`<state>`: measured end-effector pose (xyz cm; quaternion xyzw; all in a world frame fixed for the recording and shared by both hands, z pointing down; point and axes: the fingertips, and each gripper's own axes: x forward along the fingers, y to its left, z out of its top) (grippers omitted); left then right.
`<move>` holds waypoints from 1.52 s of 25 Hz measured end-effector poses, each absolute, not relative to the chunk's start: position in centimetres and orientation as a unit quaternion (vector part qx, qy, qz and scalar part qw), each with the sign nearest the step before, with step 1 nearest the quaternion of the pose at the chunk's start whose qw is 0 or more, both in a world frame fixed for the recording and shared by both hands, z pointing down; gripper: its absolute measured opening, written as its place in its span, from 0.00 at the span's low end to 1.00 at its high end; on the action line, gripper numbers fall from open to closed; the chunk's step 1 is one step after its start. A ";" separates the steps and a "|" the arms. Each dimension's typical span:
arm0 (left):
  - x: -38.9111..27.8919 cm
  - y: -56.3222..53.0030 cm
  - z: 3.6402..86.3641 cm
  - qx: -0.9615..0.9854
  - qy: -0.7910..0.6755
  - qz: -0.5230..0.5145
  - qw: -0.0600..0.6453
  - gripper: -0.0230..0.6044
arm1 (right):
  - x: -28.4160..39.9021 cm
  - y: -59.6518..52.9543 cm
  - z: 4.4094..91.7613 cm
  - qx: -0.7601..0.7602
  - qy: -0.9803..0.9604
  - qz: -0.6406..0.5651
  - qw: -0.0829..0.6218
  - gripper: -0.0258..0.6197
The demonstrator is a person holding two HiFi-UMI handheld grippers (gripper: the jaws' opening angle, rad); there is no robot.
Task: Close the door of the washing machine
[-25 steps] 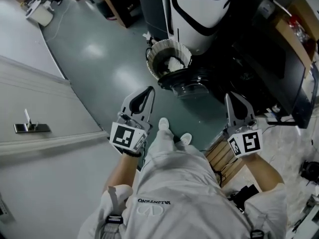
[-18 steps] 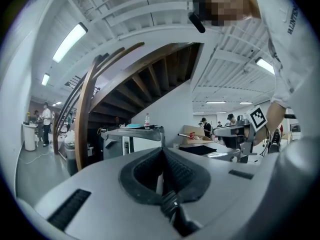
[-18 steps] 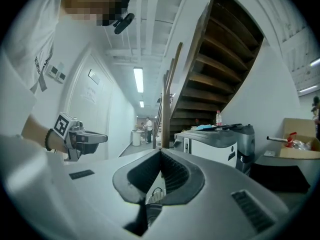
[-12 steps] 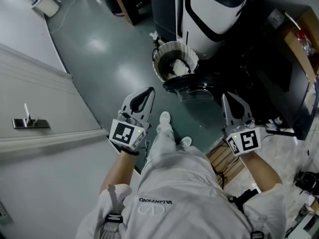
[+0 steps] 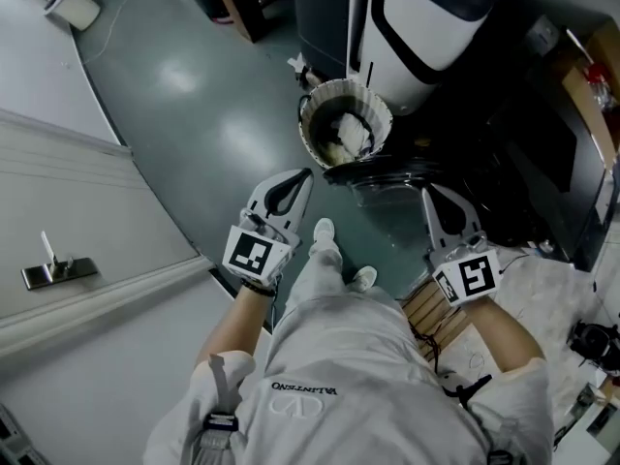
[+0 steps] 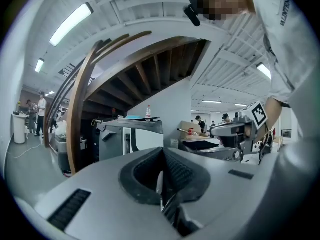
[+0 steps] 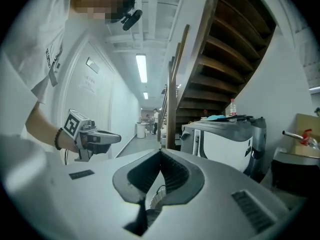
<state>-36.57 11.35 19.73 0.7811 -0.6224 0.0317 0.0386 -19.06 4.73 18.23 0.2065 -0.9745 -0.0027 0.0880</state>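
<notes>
White-and-black washing machine [image 5: 417, 17] at 12 o'clock, dark door [image 5: 387, 168] hanging open toward person. Left gripper [image 5: 298, 180] at 8 o'clock of door, right gripper [image 5: 431, 200] at 4 o'clock, neither touching it. Fingers [image 6: 176, 170] shut, empty, likely set for pushing, not grasping

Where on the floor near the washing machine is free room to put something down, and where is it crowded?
Free: the bare green floor between the white wall and the laundry basket. Crowded: right of the open door, with a wooden pallet and dark furniture.
</notes>
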 end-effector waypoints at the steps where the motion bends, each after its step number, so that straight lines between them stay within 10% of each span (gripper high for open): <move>1: -37.1 10.8 20.0 0.784 -0.619 0.031 0.040 0.03 | -19.7 4.2 18.5 0.211 -0.973 0.001 0.090 0.06; 38: -37.9 0.0 45.0 0.870 -0.464 0.103 0.130 0.13 | -30.5 -0.4 41.8 0.227 -0.953 0.093 0.177 0.06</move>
